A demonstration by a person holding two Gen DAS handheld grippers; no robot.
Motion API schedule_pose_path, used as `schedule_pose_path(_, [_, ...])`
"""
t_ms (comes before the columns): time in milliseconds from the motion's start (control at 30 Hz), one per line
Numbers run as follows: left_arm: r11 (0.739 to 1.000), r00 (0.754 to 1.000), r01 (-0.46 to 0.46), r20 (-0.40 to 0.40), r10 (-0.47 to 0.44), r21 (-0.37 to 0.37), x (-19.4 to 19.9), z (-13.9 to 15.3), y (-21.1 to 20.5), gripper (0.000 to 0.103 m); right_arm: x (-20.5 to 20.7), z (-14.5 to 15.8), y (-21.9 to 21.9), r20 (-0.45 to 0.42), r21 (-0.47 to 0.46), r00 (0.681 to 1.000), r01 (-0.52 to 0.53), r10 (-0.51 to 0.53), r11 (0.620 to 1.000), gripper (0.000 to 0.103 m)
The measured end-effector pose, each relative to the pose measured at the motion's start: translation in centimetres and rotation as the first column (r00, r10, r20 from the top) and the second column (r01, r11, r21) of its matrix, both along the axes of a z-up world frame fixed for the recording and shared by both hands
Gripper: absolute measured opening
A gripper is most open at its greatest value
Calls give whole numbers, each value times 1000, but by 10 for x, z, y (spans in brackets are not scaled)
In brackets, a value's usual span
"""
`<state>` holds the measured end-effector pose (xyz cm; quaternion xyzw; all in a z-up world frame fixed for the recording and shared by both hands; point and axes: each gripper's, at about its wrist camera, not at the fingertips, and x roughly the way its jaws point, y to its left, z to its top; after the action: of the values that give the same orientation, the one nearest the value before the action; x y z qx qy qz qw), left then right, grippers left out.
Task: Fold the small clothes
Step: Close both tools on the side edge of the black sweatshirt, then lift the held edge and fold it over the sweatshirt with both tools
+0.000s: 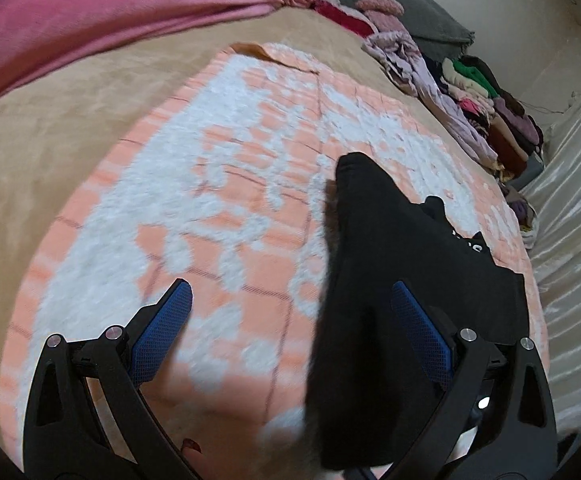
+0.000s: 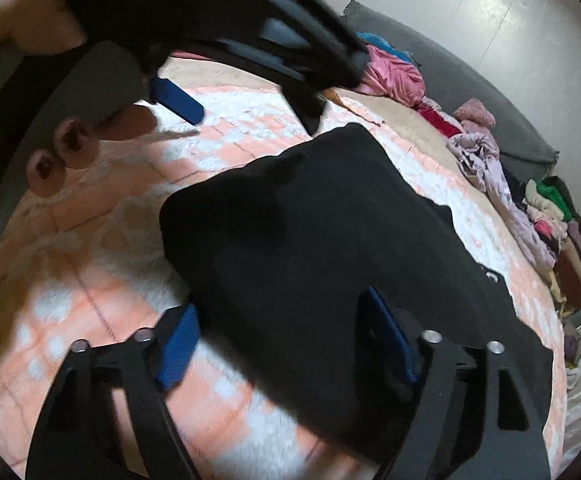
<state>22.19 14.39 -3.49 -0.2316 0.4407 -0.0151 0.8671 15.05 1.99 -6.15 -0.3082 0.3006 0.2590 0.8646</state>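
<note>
A black garment lies on the peach-and-white blanket; it also shows in the right wrist view. My left gripper is open, jaws wide; the garment's left edge lies between them, near the right finger. My right gripper is open above the garment, which spreads between and under its blue-padded fingers. The left gripper shows at the top of the right wrist view, above the garment's far edge. A hand holds it.
A pile of mixed clothes lies along the bed's right edge; it also shows in the right wrist view. A pink sheet is bunched at the far side. A grey pillow lies at the back. A tan bedcover surrounds the blanket.
</note>
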Motion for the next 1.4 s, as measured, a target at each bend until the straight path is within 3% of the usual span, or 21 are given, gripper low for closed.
schedule_pose_path(33, [1000,1000,10,-4,-10,-19,5,0,-1,93,1,-1,1,11,-1,1000,-2,2,1000,57])
schedule_pose_path(100, [995,999,40,-24,-42,-87,16,-4,-3,93,0,0,0,28,9,1000,-9,9,1000,45])
schedule_pose_path(133, [992,998,51,-35,-55,-117,21,-7,-4,93,-1,2,-3,37,27,999,-13,12,1000,33])
schedule_pose_path(167, [989,997,58,-47,-65,-134,25,-9,-6,93,-2,5,-8,44,50,999,-9,6,999,21])
schedule_pose_path(233, [988,995,74,-63,-83,-136,32,-12,-12,86,-1,14,-20,44,121,999,0,-5,993,10])
schedule_pose_path(367, [974,989,112,-76,-129,-199,38,-14,-27,75,4,33,-45,22,266,999,27,-35,964,8])
schedule_pose_path(467, [975,987,120,-83,-138,-189,40,-11,-39,47,8,38,-58,-15,326,999,41,-38,945,8])
schedule_pose_path(500, [968,985,133,-83,-154,-213,41,-11,-45,31,9,38,-61,-24,333,999,44,-39,942,7])
schedule_pose_path(533, [965,984,132,-89,-156,-228,41,-11,-49,26,10,39,-63,-29,341,999,46,-38,939,7])
schedule_pose_path(600, [974,985,125,-95,-145,-188,41,-5,-57,19,6,41,-65,-26,350,999,47,-41,936,7])
schedule_pose_path(767, [984,989,123,-66,-133,-128,36,21,-72,14,2,49,-87,-36,434,997,80,-71,897,7])
schedule_pose_path(967, [986,988,152,-14,-153,-73,33,63,-113,13,-5,67,-131,-54,577,990,140,-133,805,7])
schedule_pose_path(1167, [978,978,206,9,-206,-18,36,96,-177,13,-14,80,-184,-70,663,976,200,-206,722,7])
schedule_pose_path(1400, [960,961,277,-8,-277,37,47,100,-256,13,-18,72,-251,-178,735,942,320,-286,598,7])
